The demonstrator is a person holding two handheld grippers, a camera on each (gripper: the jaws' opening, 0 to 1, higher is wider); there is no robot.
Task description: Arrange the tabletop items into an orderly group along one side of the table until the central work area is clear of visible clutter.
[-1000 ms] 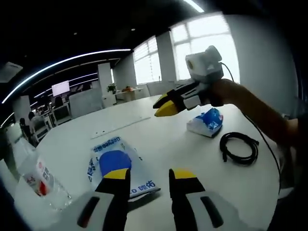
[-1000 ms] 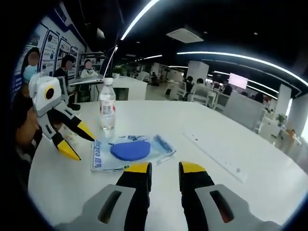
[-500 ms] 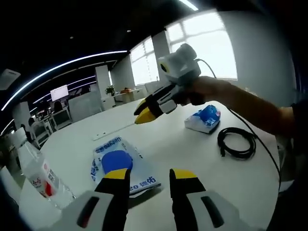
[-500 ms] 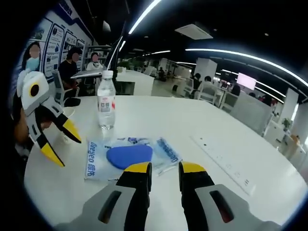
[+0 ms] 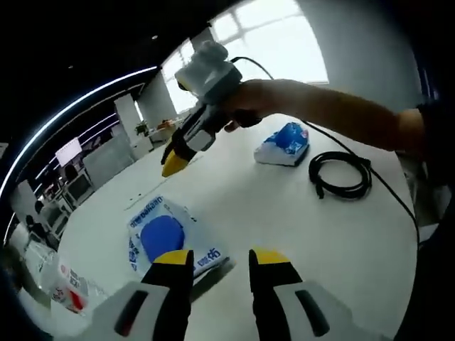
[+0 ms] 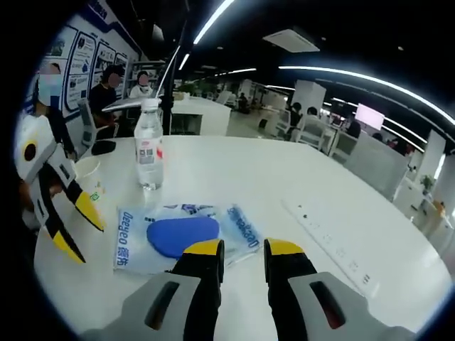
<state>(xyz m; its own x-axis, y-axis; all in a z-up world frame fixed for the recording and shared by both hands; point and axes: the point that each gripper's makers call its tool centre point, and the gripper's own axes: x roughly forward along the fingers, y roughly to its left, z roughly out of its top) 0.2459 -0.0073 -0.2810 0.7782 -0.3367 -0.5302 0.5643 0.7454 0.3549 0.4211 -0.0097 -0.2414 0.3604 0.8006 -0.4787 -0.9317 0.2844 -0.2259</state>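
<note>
On the table: one bottle, one packet, one cable.

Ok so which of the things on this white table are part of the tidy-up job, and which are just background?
Job items:
- plastic packet with the blue pad
- water bottle
- blue and white wipes pack
- coiled black cable
- paper cup

Just there:
- power strip set in the table
- office desks and chairs beyond

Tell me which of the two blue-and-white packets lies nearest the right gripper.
The flat packet with the blue oval, lying just ahead of the right gripper. The other, a puffier tissue pack, sits beside the black cable coil.
</note>
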